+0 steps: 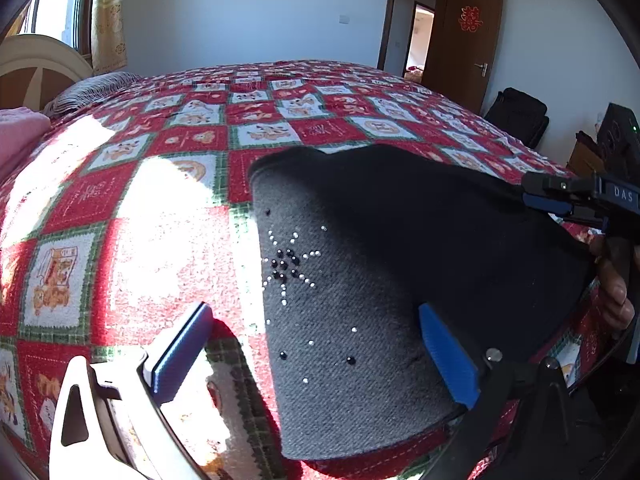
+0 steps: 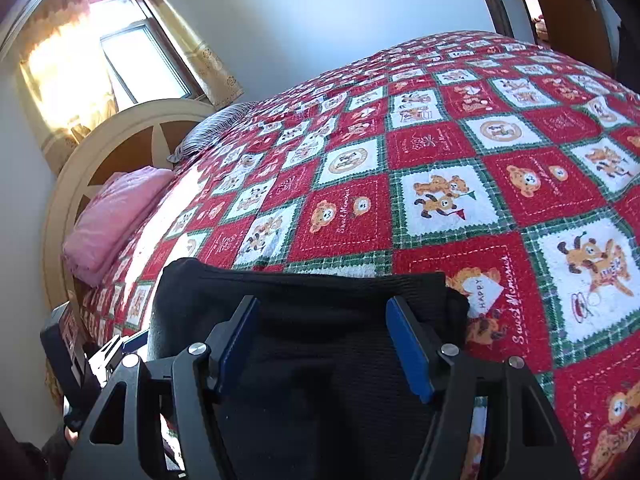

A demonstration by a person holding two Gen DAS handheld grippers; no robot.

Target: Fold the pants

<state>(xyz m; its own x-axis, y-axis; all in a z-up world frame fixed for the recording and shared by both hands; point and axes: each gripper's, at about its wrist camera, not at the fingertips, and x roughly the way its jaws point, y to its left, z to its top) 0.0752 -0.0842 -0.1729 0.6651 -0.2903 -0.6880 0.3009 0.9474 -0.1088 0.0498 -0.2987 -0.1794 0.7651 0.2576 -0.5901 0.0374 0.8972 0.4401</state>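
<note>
On the red checked blanket (image 2: 344, 220) we count one pair of black pants (image 1: 360, 320), lying at its near edge, and two pillows beyond at the headboard end, one pink (image 2: 116, 216), one striped (image 2: 208, 132). Our left gripper (image 1: 320, 352) and right gripper (image 2: 320, 344) both stand spread over the pants, pinching nothing. Blanket squares beside the pants read "Sweet Memories" and "HAPPY"; the right gripper's body reads "DAS".
</note>
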